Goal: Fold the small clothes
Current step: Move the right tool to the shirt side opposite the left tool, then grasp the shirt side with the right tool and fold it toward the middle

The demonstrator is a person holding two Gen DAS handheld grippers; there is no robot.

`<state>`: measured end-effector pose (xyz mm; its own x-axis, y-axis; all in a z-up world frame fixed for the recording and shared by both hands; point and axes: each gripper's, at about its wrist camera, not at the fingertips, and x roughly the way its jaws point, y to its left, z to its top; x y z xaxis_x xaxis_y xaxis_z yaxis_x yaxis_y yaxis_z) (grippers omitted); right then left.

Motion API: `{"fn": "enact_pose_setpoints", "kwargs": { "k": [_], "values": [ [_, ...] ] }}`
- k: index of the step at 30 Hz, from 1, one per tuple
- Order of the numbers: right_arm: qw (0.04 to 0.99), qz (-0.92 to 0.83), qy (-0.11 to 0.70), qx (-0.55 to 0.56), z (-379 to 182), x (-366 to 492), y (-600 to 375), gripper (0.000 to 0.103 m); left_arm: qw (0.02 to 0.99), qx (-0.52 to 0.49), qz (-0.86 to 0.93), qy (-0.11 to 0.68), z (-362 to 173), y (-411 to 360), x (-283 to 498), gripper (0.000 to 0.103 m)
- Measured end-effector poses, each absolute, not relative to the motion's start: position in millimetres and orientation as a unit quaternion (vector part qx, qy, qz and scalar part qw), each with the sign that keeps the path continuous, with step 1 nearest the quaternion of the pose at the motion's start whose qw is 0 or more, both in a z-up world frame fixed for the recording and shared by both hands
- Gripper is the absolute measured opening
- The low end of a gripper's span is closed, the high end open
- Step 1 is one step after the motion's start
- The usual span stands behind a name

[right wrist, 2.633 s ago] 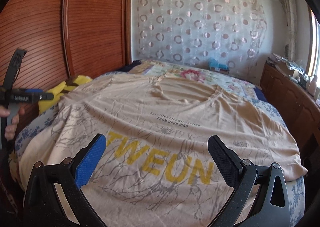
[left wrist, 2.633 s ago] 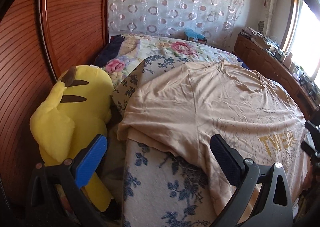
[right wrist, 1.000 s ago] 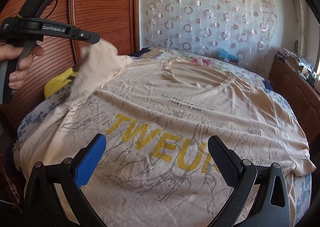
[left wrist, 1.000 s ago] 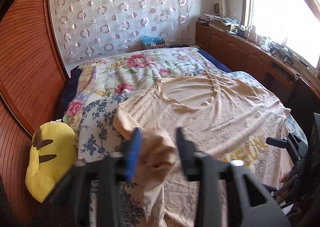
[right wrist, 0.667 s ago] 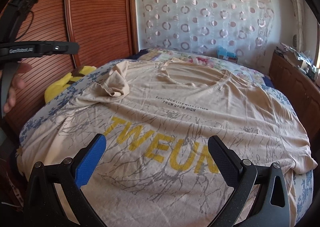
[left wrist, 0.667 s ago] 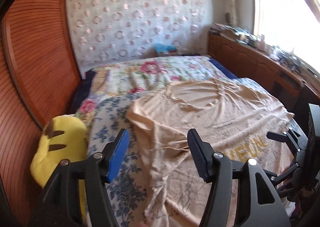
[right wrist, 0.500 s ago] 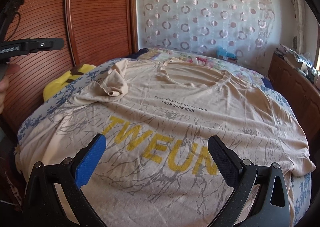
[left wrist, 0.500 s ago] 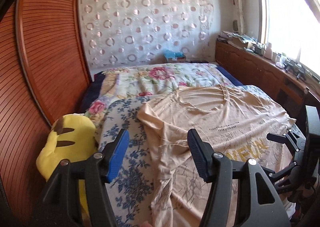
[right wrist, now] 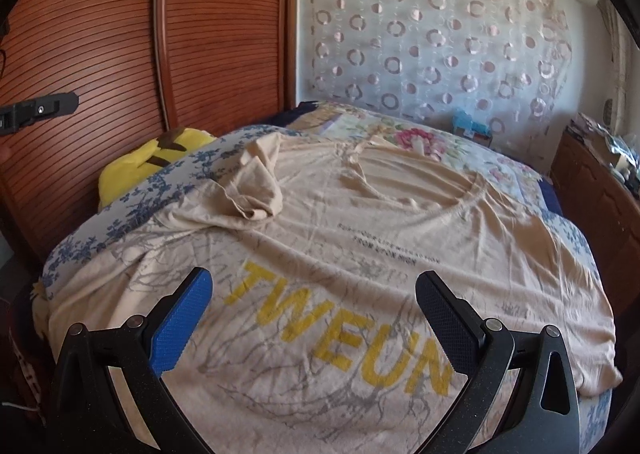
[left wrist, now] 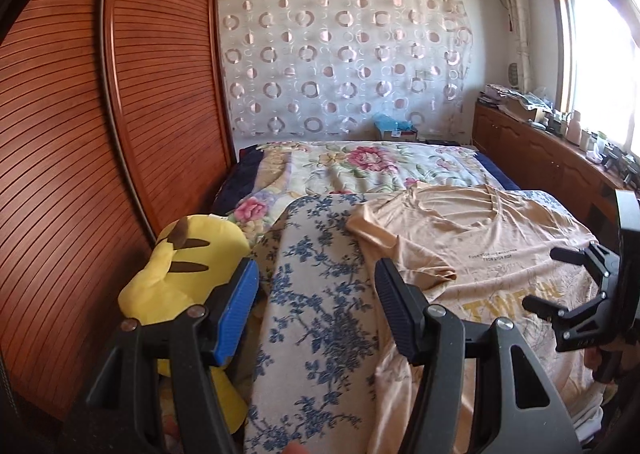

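Spread front-up across the blue-flowered bedspread [left wrist: 316, 294]: a beige T-shirt [right wrist: 360, 214] printed with yellow "TWEUN" lettering [right wrist: 340, 330] and a smaller dark line of text above it, neckline toward the circle-patterned curtain [right wrist: 432, 46]. Folded inward and bunched in a crumpled heap on the shirt's chest, near the shoulder on the wardrobe side: one sleeve [right wrist: 256, 182]. Draped flat over the bedspread's far edge on the window side: the other sleeve and the hem.

Poised above the bedspread beside the shirt's folded-sleeve edge: left claw [left wrist: 316, 306], fingers wide apart and holding nothing, one blue pad [left wrist: 236, 314] on the side of the plush, one black pad over the shirt's edge. Held low over the shirt's lower front, just short of the lettering: right claw [right wrist: 314, 318], fingers likewise spread and empty, no fabric between them.

Wedged between the bedspread and the slatted wooden wardrobe [left wrist: 120, 134]: a yellow plush toy [left wrist: 188, 270] with dark-tipped ears. Beyond the shirt's neckline: a rose-patterned quilt [left wrist: 368, 166] and a small blue-topped box [left wrist: 394, 128] at the curtain's foot. On the window side of the shirt: a wooden cabinet [left wrist: 540, 150] crowded with small items
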<state>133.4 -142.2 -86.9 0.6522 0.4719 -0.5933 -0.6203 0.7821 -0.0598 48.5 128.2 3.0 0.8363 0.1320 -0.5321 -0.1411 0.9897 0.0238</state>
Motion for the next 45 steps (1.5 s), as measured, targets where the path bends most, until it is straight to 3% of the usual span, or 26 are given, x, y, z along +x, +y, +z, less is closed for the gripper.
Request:
{"fn": "enact_pose_setpoints", "kwargs": {
  "k": [7, 18, 32, 34, 36, 45],
  "values": [
    [0.88, 0.352, 0.284, -0.147, -80, 158, -109, 0.094, 0.953, -0.024, 0.072, 0.294, -19, 138, 49, 0.06],
    [0.841, 0.399, 0.34, -0.134, -93, 219, -39, 0.048, 0.938, -0.043, 0.06, 0.34, -68, 136, 54, 0.06],
    [0.812, 0.387, 0.403, -0.167, -128, 232, 4, 0.045, 0.933, -0.056, 0.054, 0.351, -80, 141, 46, 0.06],
    [0.814, 0.382, 0.406, -0.162, -125, 238, 3, 0.032, 0.933, -0.057, 0.053, 0.351, -80, 141, 45, 0.06],
    [0.818, 0.374, 0.402, -0.169, -123, 242, 1, 0.007, 0.933, -0.058, 0.052, 0.351, -81, 141, 45, 0.06],
    [0.867, 0.305, 0.366, -0.145, -93, 266, -55, 0.002, 0.931, -0.058, 0.048, 0.356, -86, 137, 47, 0.06]
  ]
}}
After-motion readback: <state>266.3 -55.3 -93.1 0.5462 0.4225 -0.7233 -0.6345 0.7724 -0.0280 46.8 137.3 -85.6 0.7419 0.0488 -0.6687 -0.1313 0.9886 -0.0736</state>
